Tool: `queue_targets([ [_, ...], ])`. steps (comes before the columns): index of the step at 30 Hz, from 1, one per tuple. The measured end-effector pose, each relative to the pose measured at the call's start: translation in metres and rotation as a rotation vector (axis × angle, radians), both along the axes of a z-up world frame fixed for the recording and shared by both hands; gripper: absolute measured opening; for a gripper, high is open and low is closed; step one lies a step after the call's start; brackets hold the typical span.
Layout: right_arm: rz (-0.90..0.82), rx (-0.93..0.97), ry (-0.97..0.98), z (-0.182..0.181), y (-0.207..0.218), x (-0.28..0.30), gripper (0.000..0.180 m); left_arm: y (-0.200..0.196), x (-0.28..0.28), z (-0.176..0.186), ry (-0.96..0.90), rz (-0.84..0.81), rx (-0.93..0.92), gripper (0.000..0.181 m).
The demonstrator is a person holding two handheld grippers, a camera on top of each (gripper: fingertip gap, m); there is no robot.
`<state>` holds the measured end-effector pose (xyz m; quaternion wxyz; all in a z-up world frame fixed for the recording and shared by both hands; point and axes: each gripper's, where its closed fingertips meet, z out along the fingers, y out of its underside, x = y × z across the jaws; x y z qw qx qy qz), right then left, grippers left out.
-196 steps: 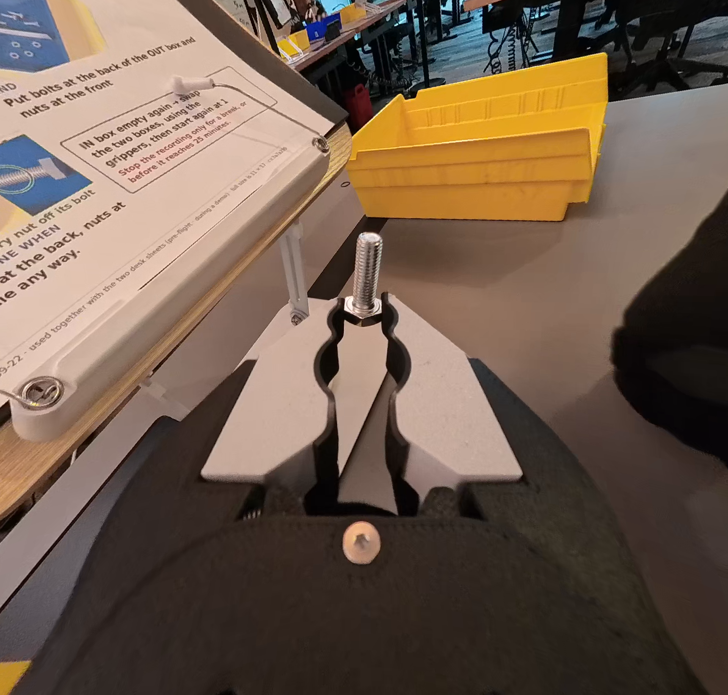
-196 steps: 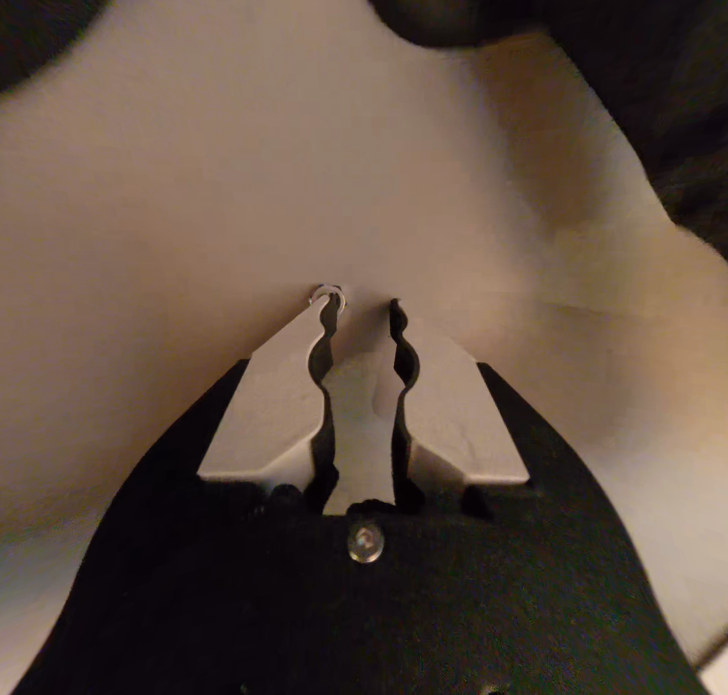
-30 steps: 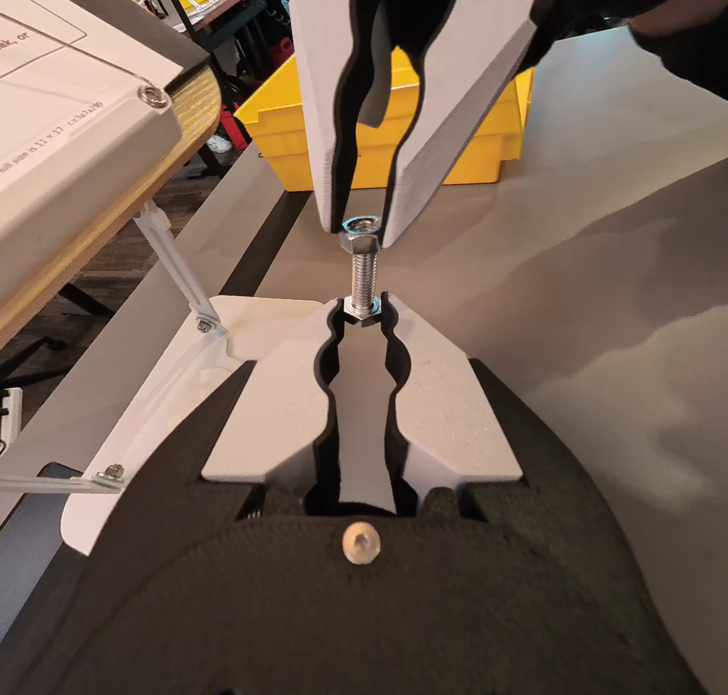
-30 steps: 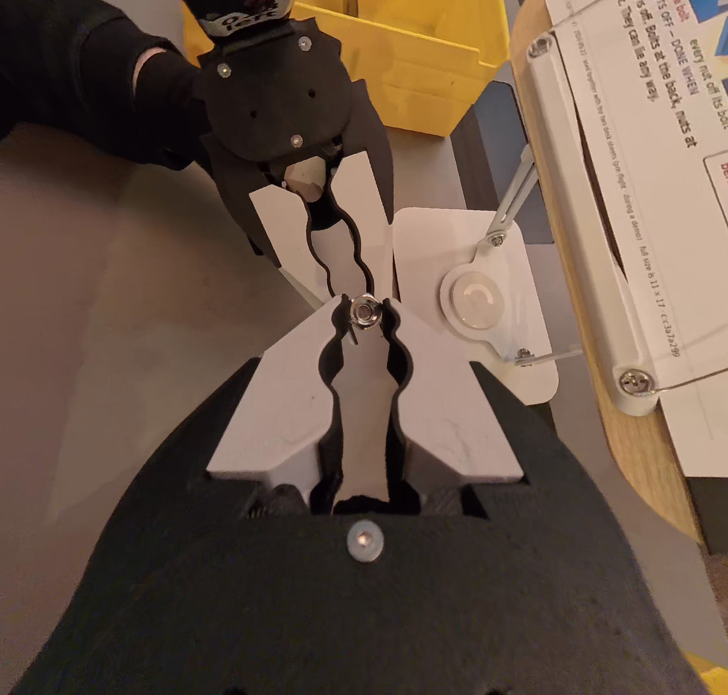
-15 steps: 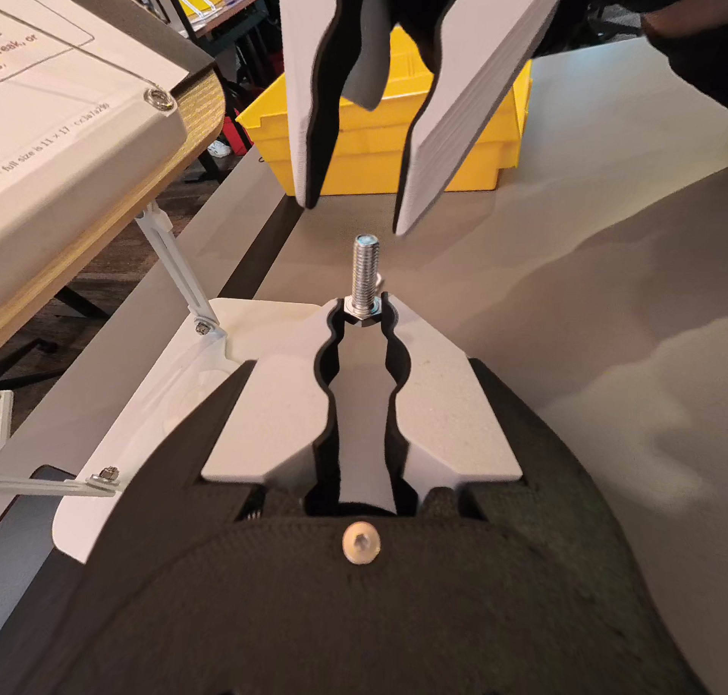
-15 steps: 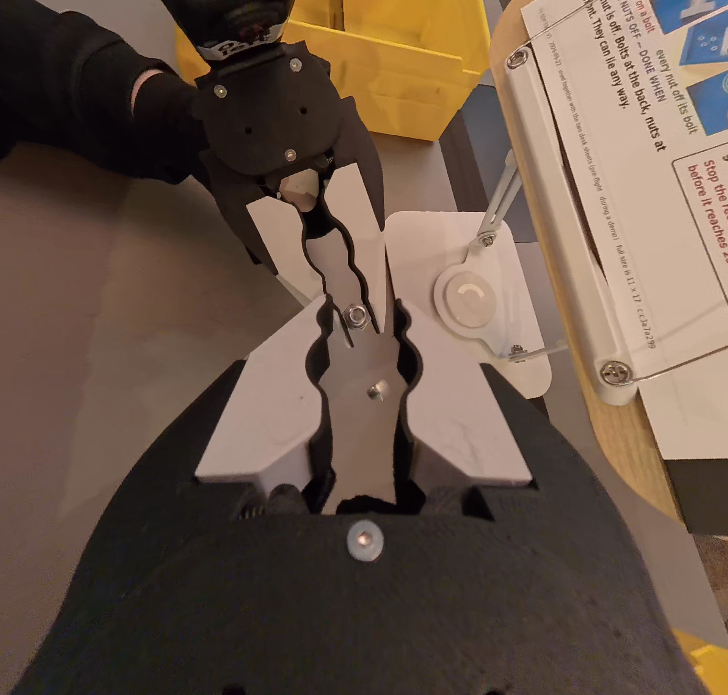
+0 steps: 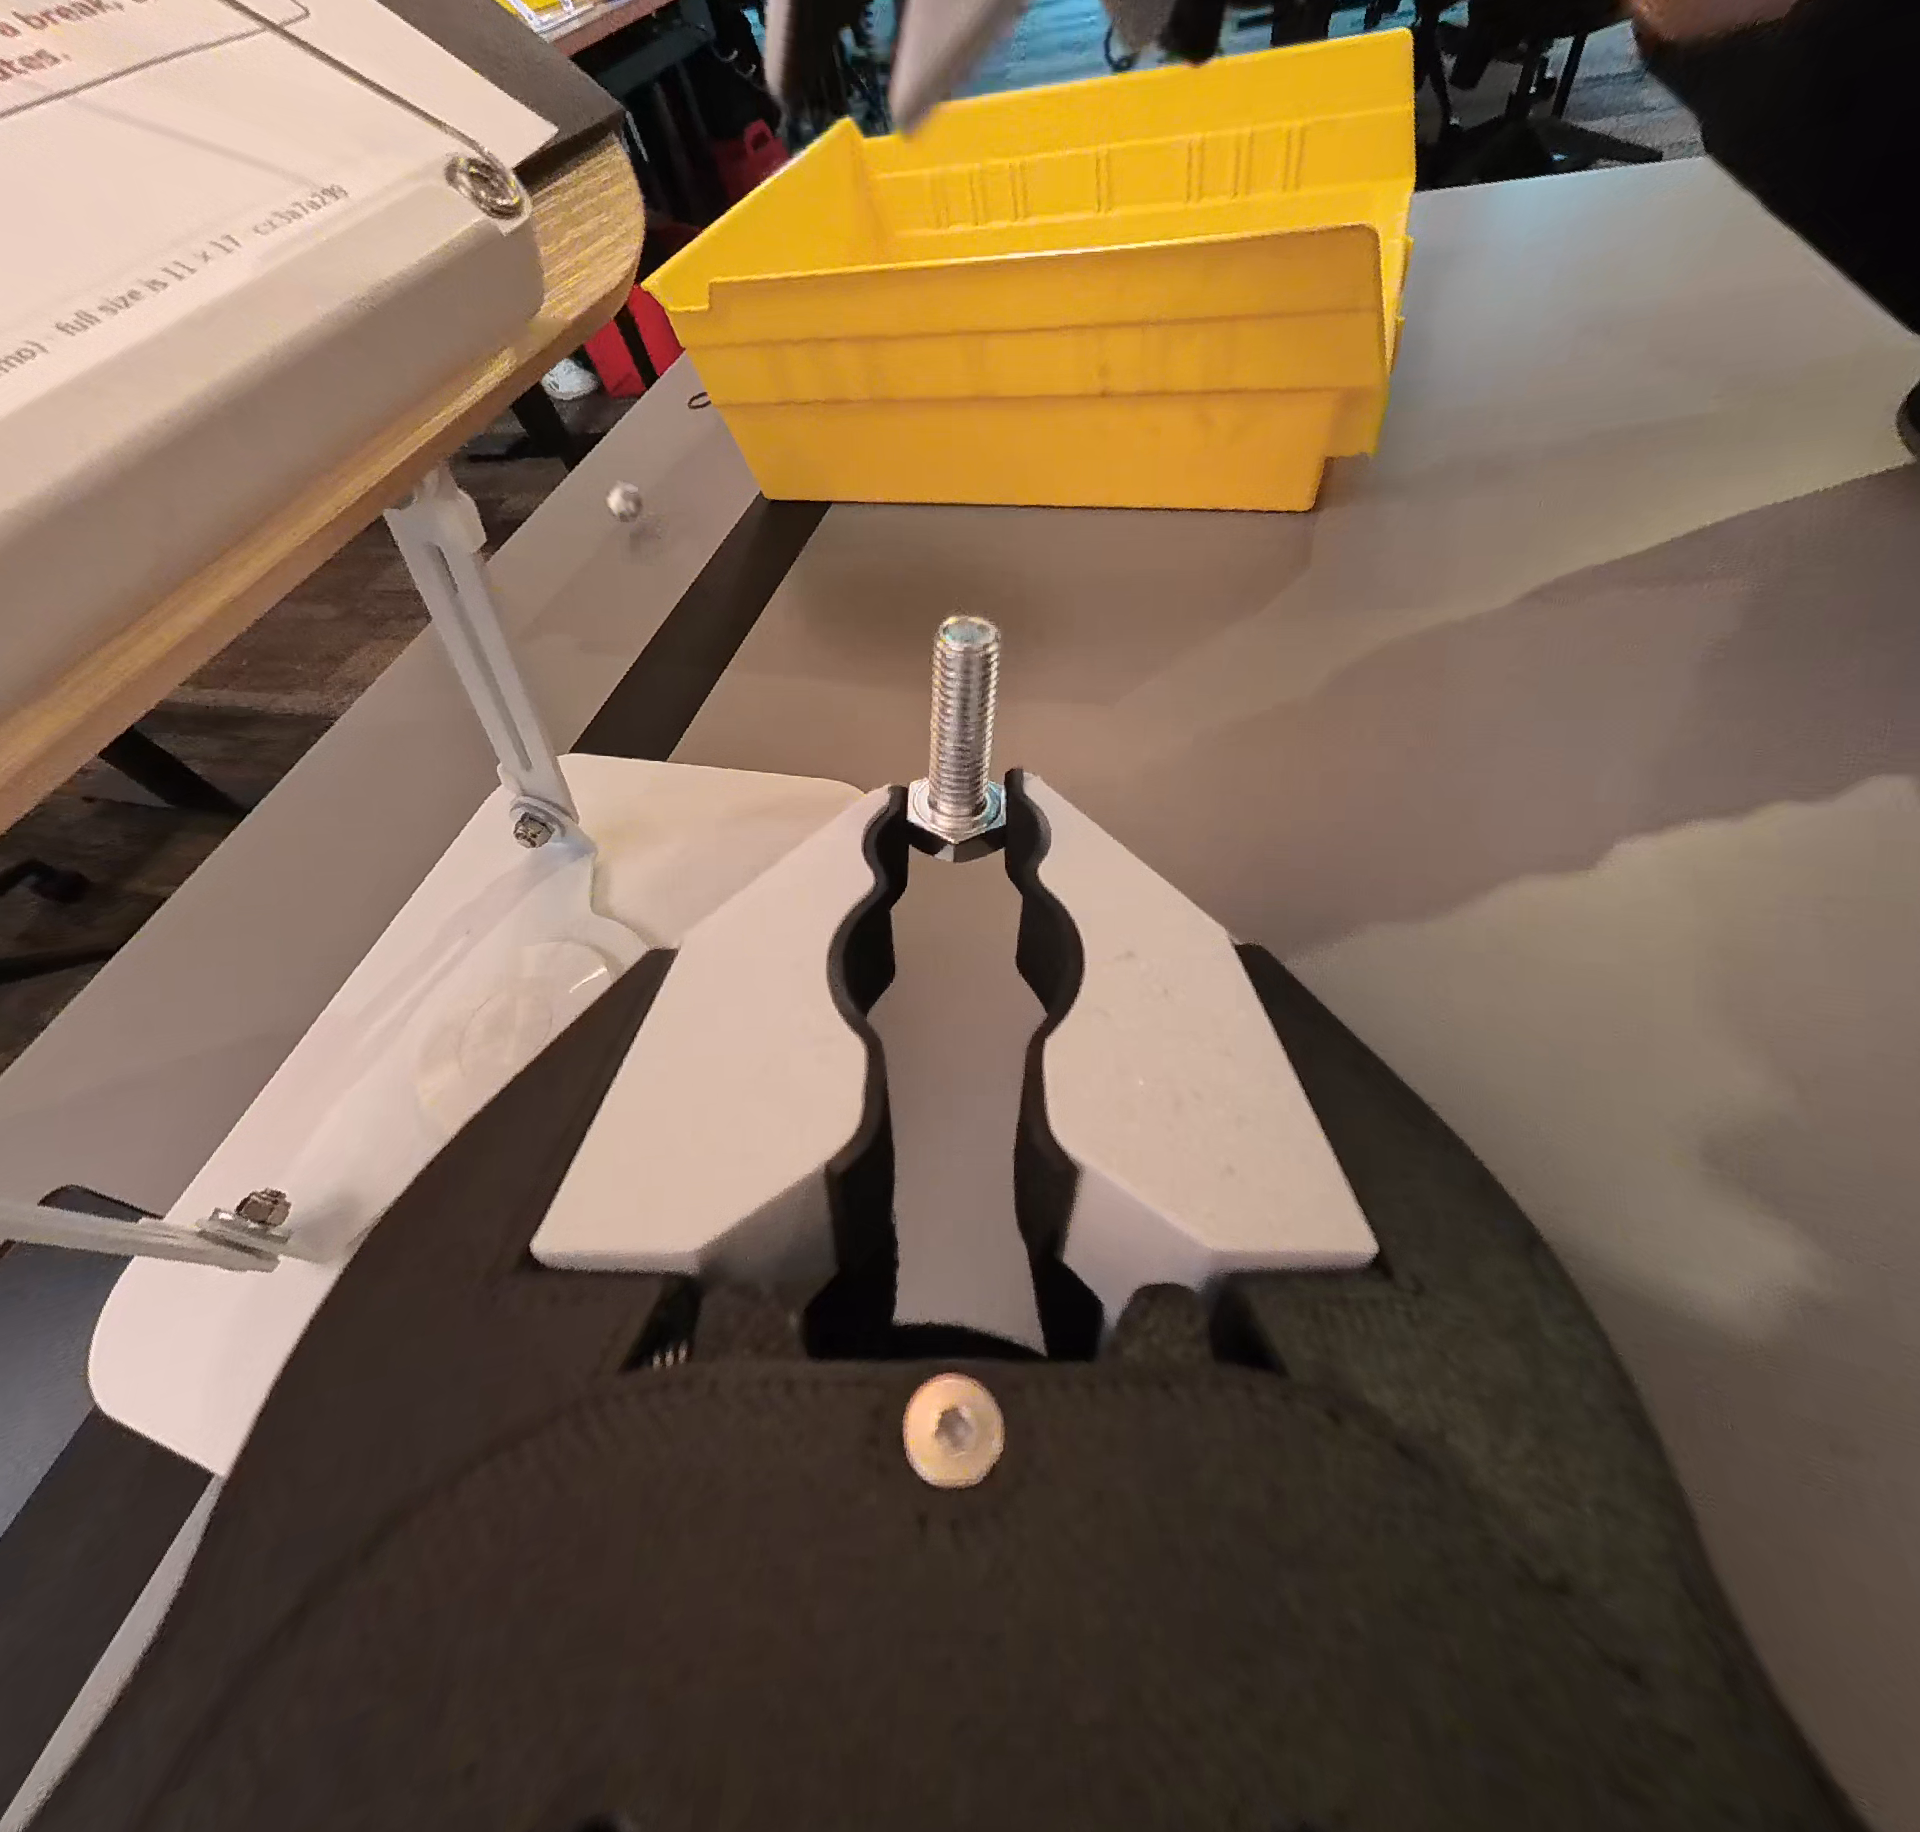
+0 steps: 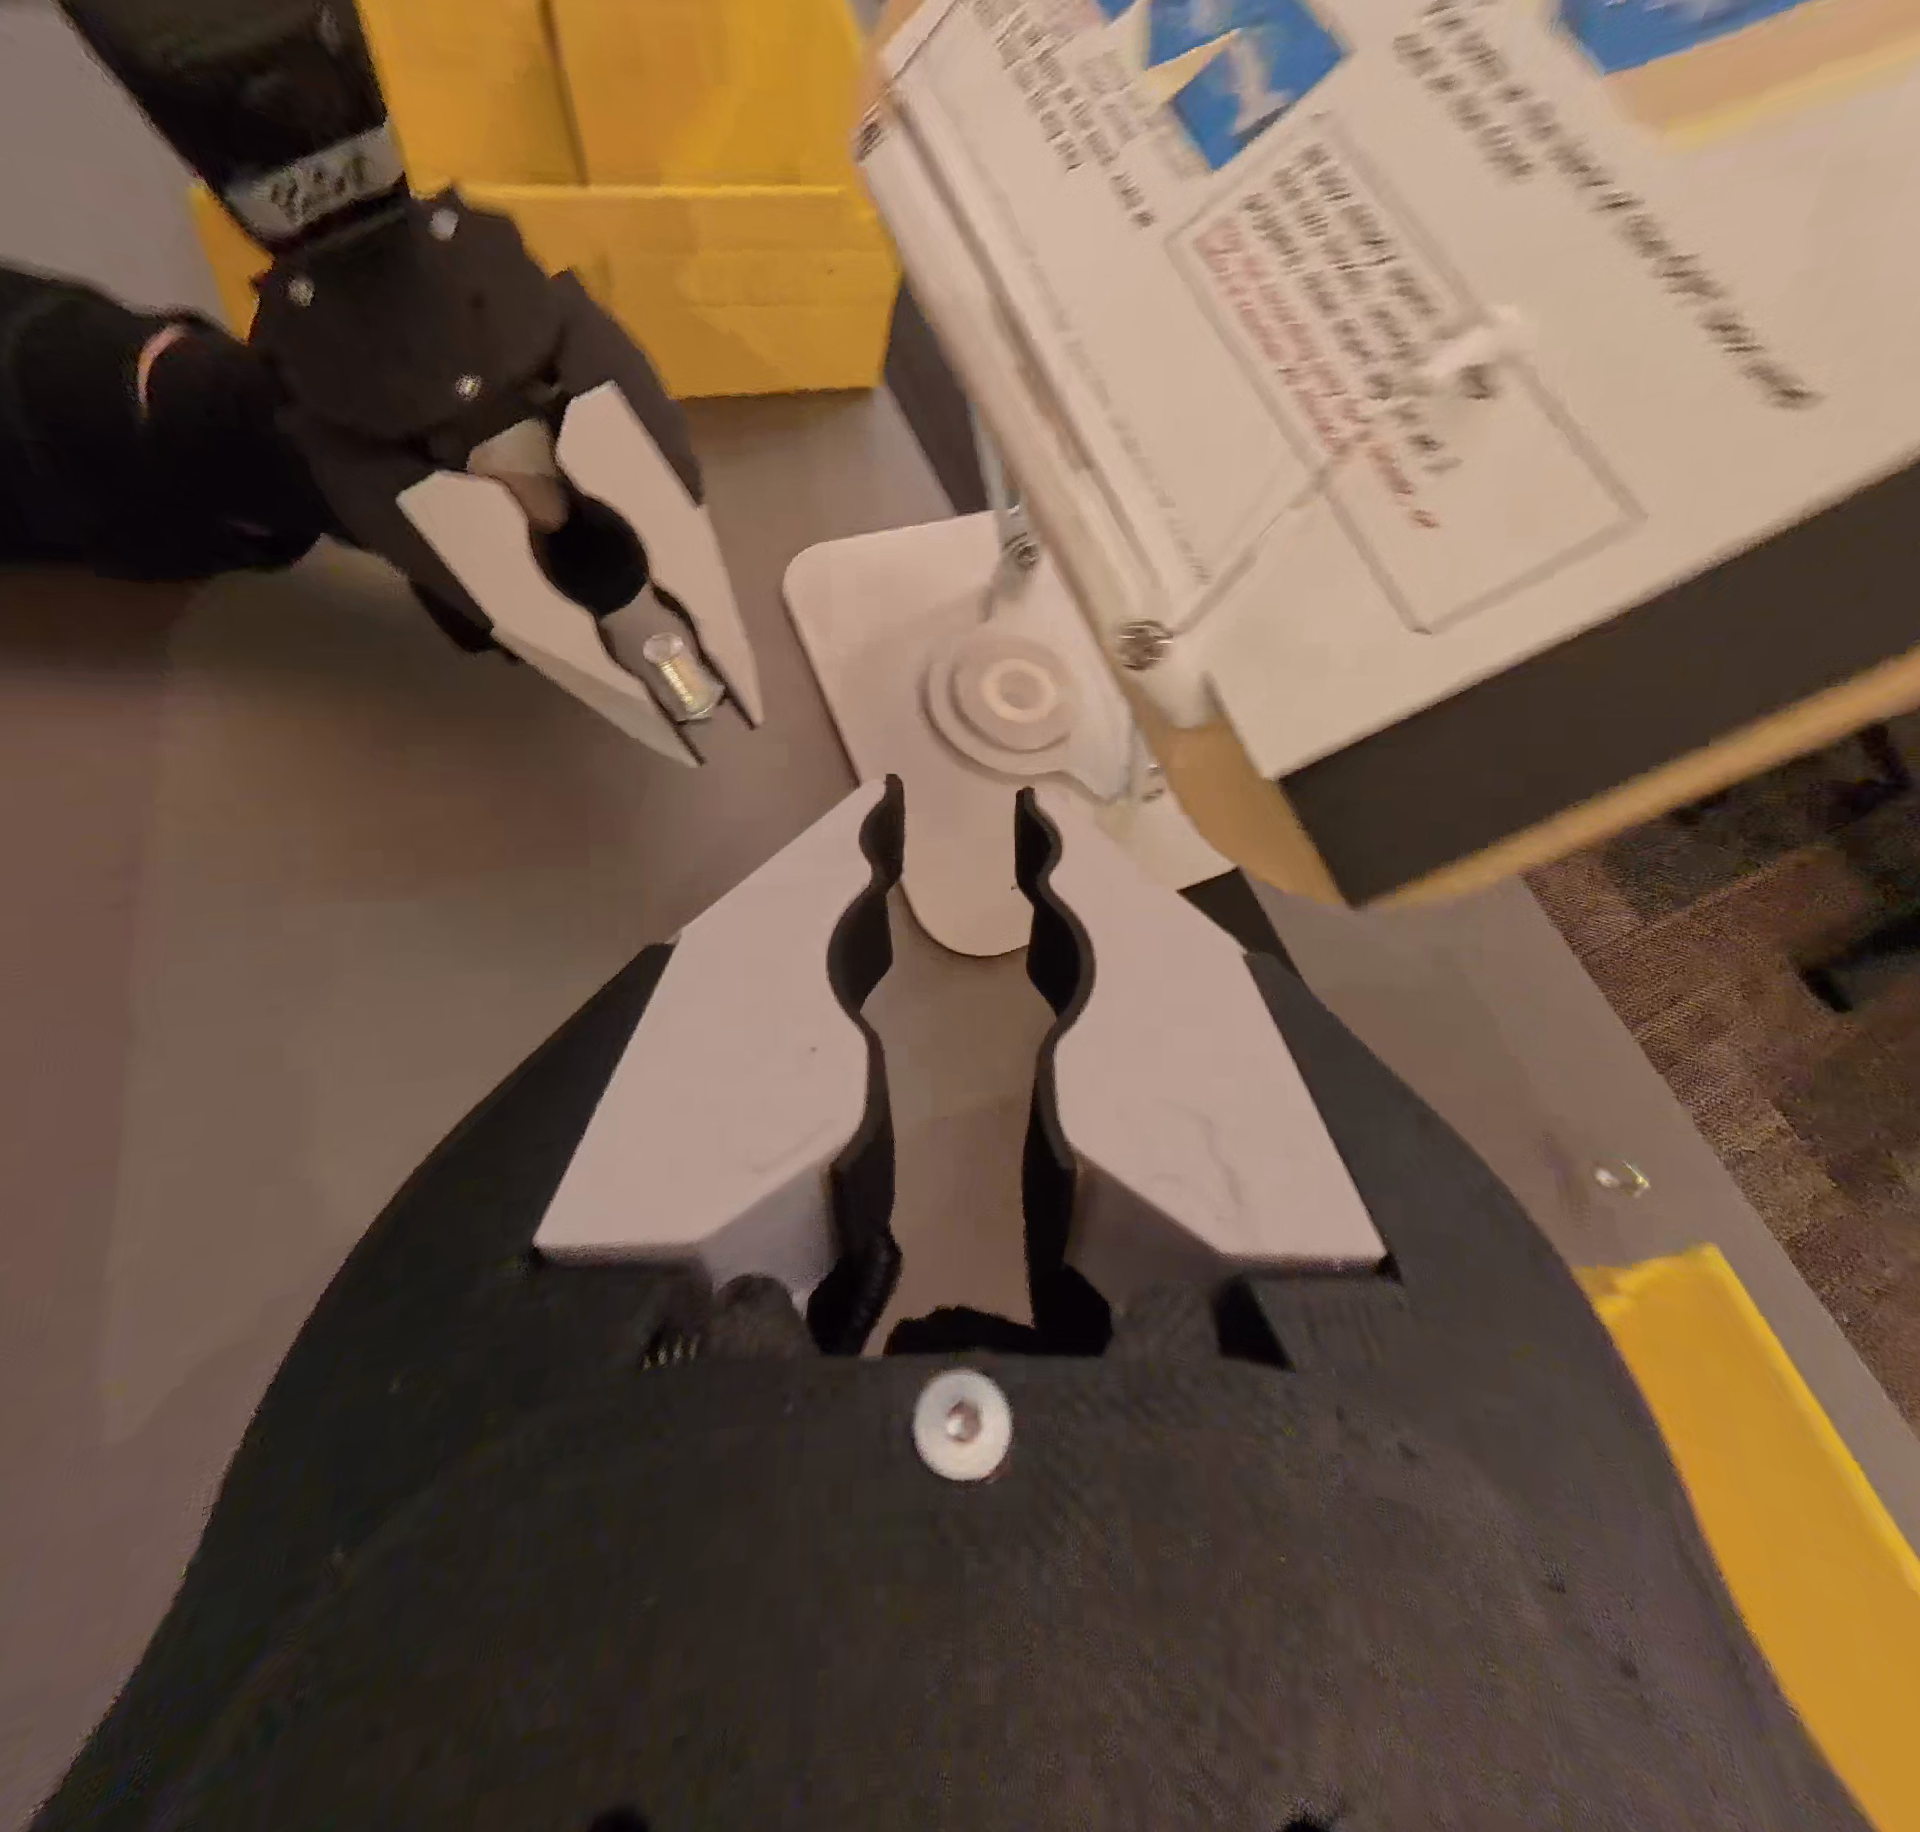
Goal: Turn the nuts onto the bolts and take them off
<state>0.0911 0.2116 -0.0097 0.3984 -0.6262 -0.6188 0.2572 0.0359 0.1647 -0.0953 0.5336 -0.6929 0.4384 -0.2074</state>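
The right gripper (image 8: 956, 795) has gone up and away from the shiny silver metal bolt (image 7: 964, 717). A second ago its white fingers held the little silver nut on top of the bolt. Now the nut is off the bolt, and the top of the bolt is bare. In the left wrist view only the tips of the right gripper's fingers (image 7: 935, 26) show, high up at the top edge and blurry. Its jaws are apart and nothing is between them.

The left gripper (image 7: 956, 816) is clenched on the six-sided head of the bolt. The bolt stands straight up from the fingertips, with its screw part pointing up. In the right wrist view the same bolt (image 8: 677, 686) sticks out of the left gripper (image 8: 691, 717), which a hand in a black glove (image 8: 156, 442) holds.

A small silver nut (image 7: 623, 501) lies on the grey table (image 7: 1455, 743), near the left front corner of the yellow plastic bin (image 7: 1039, 328). Another small shiny bit (image 8: 1621, 1177) lies near the table edge in the right wrist view; it is too small to tell what it is.

A white flat stand base (image 8: 883, 587) sits on the table beside the left gripper. It holds up a tilted board with a printed paper sheet (image 8: 1351, 276).
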Motion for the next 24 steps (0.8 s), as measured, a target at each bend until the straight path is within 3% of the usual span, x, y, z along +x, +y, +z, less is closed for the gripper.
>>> queue_targets([
  [8, -0.184, 0.010, 0.213, 0.052, 0.040, 0.053, 0.015, 0.001, -0.001, -0.005, 0.001, -0.002, -0.021, 0.016],
  [24, -0.354, 0.084, 0.509, 0.118, 0.064, 0.124, 0.013, 0.002, 0.001, -0.010, 0.000, -0.004, -0.037, 0.016],
])
